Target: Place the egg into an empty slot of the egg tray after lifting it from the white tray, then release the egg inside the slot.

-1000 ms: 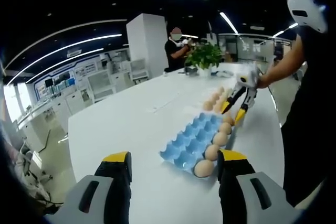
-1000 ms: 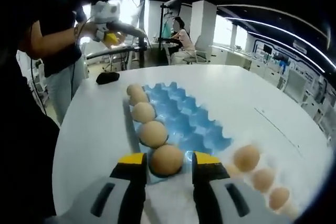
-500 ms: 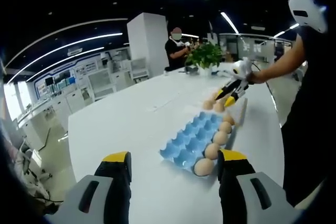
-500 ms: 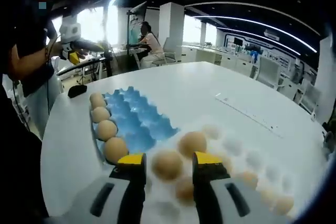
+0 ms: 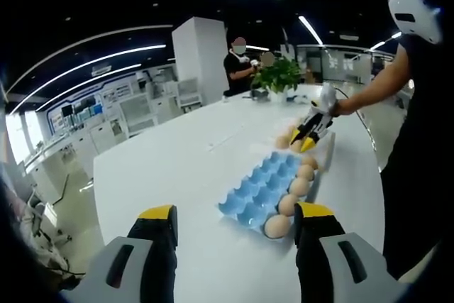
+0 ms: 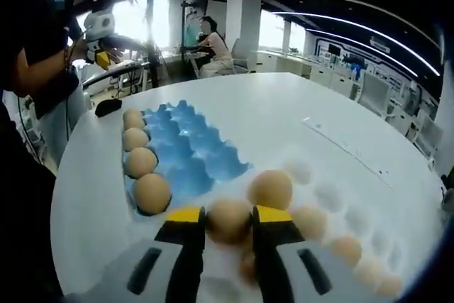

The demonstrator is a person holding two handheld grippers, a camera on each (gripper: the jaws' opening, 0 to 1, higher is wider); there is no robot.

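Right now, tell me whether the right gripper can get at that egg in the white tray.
Probably yes: the right gripper already has its jaws on either side of the egg in the white tray, with nothing between.

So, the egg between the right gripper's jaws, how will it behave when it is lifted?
The egg looks smooth and rounded, so it may slip or roll if the right gripper holds loosely. Its shell is probably fragile, so a hard squeeze could crack it. It seems light.

Opposed views across the shared blue egg tray (image 5: 266, 186), right nearer.
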